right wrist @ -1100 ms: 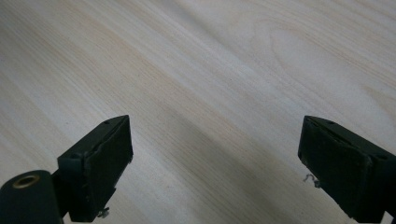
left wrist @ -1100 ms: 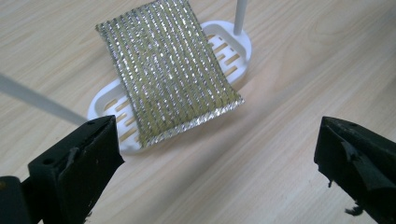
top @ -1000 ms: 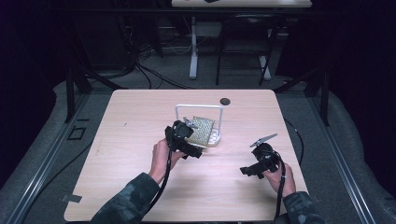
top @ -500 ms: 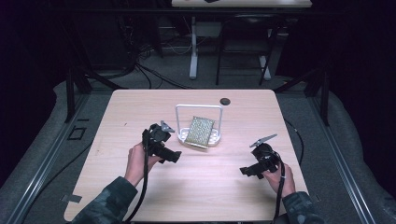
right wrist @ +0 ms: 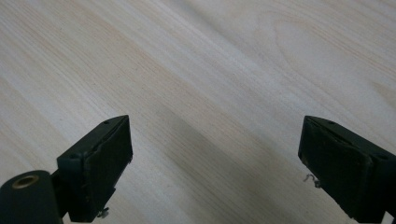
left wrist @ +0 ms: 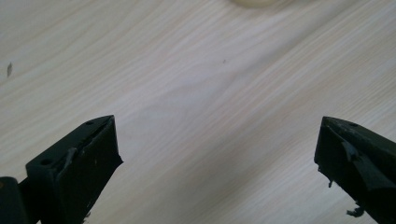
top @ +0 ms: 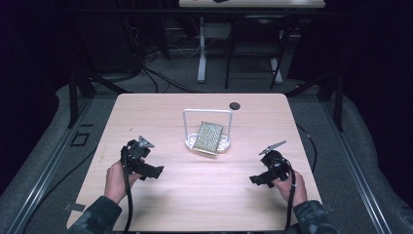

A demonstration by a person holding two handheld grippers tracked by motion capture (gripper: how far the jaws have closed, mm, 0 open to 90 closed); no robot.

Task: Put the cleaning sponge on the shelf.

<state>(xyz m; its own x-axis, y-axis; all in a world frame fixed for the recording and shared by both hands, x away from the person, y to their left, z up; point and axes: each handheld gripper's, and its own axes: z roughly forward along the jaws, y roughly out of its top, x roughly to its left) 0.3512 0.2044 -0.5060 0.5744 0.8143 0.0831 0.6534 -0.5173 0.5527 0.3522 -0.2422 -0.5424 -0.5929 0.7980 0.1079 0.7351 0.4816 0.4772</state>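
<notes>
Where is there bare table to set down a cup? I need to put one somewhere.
Bare wood lies between the left tongs and right tongs, in front of the white rack. The table's far left corner is bare too. The middle is crowded: the rack holds a sponge, with a dark disc behind.

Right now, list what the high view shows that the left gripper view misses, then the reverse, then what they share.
High view alone: the sponge leaning in a white wire rack, a small dark disc near the far edge, the right gripper and both hands.

Left gripper view alone: the left gripper up close, jaws spread wide with nothing between them, and the wood grain in detail.

Both: the pale wooden table and the left gripper itself.
</notes>
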